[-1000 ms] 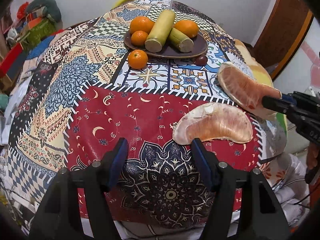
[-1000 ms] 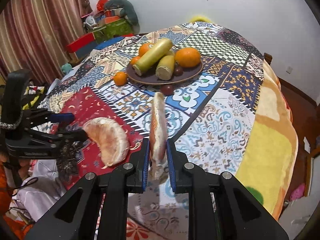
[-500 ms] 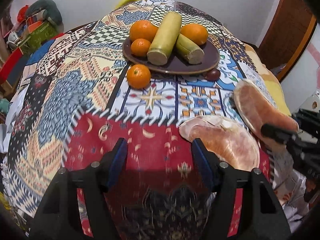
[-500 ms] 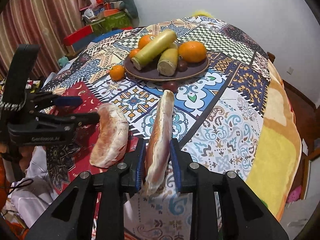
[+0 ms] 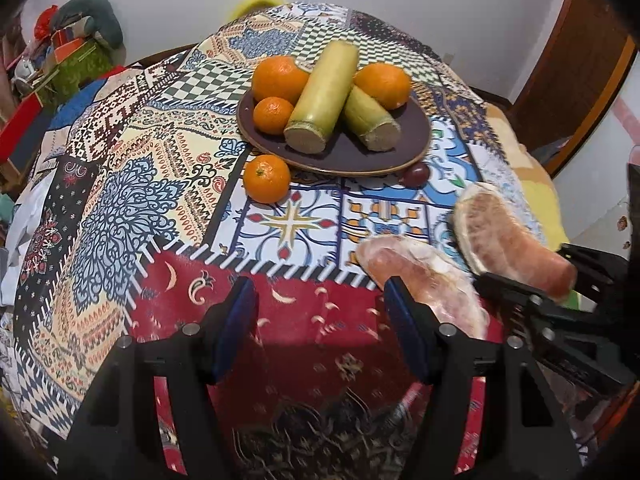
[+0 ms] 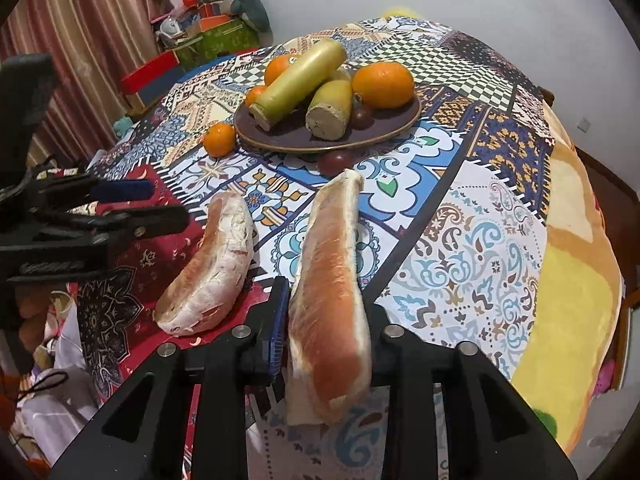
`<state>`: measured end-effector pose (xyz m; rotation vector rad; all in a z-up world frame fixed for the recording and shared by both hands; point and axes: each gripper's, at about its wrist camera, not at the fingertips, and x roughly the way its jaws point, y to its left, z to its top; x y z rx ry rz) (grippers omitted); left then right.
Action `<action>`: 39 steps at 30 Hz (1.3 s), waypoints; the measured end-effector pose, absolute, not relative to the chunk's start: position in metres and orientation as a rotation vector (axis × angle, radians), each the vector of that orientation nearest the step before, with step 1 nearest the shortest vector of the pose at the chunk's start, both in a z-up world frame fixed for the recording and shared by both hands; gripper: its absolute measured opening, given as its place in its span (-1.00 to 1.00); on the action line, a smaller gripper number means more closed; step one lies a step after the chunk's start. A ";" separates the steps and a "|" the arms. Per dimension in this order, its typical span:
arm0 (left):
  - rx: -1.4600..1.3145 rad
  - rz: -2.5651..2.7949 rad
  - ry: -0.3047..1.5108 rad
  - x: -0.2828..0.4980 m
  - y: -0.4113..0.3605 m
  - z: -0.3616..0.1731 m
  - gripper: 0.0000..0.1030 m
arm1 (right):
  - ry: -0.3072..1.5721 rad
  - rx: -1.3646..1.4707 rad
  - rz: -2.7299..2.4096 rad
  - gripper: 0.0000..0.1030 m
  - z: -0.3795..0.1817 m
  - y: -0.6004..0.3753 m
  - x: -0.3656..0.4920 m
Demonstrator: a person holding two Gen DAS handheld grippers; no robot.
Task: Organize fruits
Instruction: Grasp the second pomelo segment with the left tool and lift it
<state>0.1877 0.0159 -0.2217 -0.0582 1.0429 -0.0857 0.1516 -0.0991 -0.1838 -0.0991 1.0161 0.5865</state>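
Note:
A dark plate (image 5: 404,148) (image 6: 396,126) holds oranges (image 5: 280,78) and two sugarcane pieces (image 5: 324,96). A small orange (image 5: 267,178) (image 6: 219,139) and a dark plum (image 5: 416,174) (image 6: 335,161) lie on the cloth beside it. My right gripper (image 6: 326,308) (image 5: 520,288) is shut on a pomelo segment (image 6: 328,280) (image 5: 508,240), held above the cloth. A second pomelo segment (image 5: 424,276) (image 6: 212,268) lies on the cloth, just right of my open, empty left gripper (image 5: 320,308) (image 6: 160,204).
The round table is covered by a patchwork cloth (image 5: 132,200) that hangs over its edges. Boxes and bags (image 6: 208,32) are piled by the wall at the back left. A striped curtain (image 6: 80,40) hangs at left, a wooden door (image 5: 576,64) at right.
Both grippers have moved forward toward the plate. The right gripper has carried its pomelo segment closer to the plum. The lying segment has not moved.

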 end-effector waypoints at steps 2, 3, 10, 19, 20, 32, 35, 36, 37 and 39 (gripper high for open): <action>-0.052 -0.098 1.039 0.183 0.010 -0.216 0.29 | 1.012 -0.080 0.585 -0.52 -0.183 -0.102 0.151; -0.049 -0.104 1.040 0.182 0.007 -0.215 0.29 | 1.011 -0.077 0.582 -0.53 -0.182 -0.103 0.151; -0.067 -0.137 1.070 0.183 -0.017 -0.216 0.33 | 0.961 -0.072 0.535 -0.53 -0.168 -0.121 0.143; -0.093 -0.188 1.118 0.187 -0.041 -0.230 0.35 | 0.920 -0.075 0.495 -0.53 -0.154 -0.141 0.140; -0.087 -0.188 1.121 0.187 -0.044 -0.232 0.35 | 0.919 -0.074 0.493 -0.53 -0.153 -0.142 0.140; -0.058 -0.203 1.047 0.190 -0.048 -0.238 -0.07 | 0.910 -0.061 0.499 -0.53 -0.153 -0.141 0.140; -0.061 -0.199 1.041 0.188 -0.044 -0.235 -0.16 | 0.908 -0.061 0.503 -0.53 -0.153 -0.140 0.141; -0.059 -0.199 1.032 0.187 -0.042 -0.233 -0.22 | 0.907 -0.061 0.504 -0.53 -0.153 -0.140 0.141; -0.056 -0.198 1.023 0.186 -0.041 -0.231 -0.23 | 0.906 -0.060 0.504 -0.53 -0.153 -0.140 0.142; -0.053 -0.195 1.009 0.185 -0.038 -0.226 -0.29 | 0.904 -0.057 0.505 -0.53 -0.152 -0.139 0.143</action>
